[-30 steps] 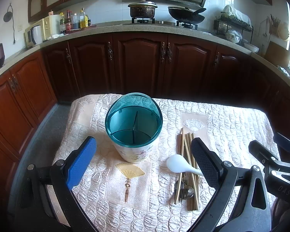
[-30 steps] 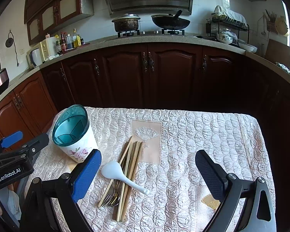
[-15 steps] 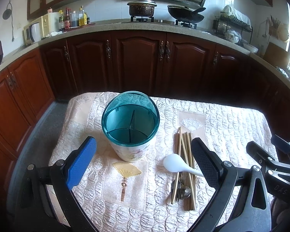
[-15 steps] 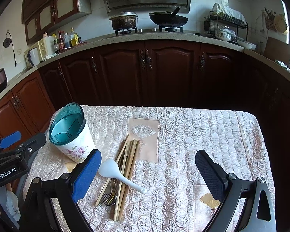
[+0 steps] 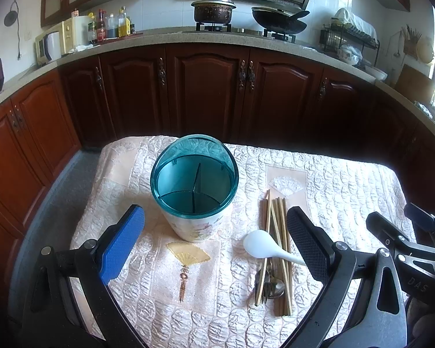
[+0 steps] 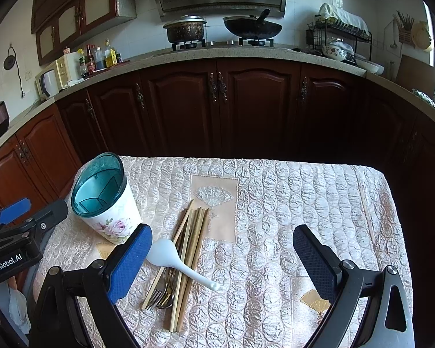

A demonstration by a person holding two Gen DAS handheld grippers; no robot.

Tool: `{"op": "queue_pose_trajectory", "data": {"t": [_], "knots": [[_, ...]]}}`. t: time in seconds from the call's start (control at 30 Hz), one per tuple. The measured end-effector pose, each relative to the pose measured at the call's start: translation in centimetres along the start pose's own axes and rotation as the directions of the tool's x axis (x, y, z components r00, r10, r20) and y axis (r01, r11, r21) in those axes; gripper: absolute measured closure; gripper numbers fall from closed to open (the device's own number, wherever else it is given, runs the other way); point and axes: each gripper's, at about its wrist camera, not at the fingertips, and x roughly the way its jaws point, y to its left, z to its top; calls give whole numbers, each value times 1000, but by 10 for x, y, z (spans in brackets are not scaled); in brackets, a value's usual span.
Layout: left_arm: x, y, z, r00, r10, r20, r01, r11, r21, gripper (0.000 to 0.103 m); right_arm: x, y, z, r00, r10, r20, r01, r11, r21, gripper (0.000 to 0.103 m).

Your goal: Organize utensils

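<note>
our left gripper (image 5: 214, 240) and right gripper (image 6: 221, 256) both hang wide open, holding nothing. in the right view the left tool's body reads "genrobot.ai"; in the left view the right tool shows "das". the teal-rimmed holder (image 5: 194, 187) stands upright on the quilted cloth (image 6: 290, 203). just right of it lie chopsticks (image 6: 191, 237), a white spoon (image 6: 171, 256) across them, and a fork (image 6: 156, 297).
</note>
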Motion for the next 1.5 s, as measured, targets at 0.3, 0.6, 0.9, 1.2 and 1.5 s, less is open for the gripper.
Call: {"op": "queue_pose_trajectory", "data": {"t": [0.3, 0.6, 0.9, 1.2, 1.5], "knots": [[4, -1, -5, 1000, 0, -18, 0, 1000, 3, 4, 6, 3, -4, 1000, 4, -15, -4, 1000, -16, 6], [18, 5, -14, 998, 8, -64, -8, 1000, -8, 4, 28, 4, -21, 996, 57, -70, -60, 997, -43, 6], [40, 9, -29, 991, 15, -130, -15, 1000, 4, 4, 91, 17, -53, 959, 152, -238, -188, 973, -137, 36], [56, 21, -37, 985, 27, -168, -29, 1000, -10, 4, 144, 42, -56, 922, 161, -353, -279, 908, -313, 49], [75, 17, -49, 974, -1, -228, 1, 1000, 0, 4, 178, 46, -63, 909, 148, -390, -299, 883, -361, 83]]}}
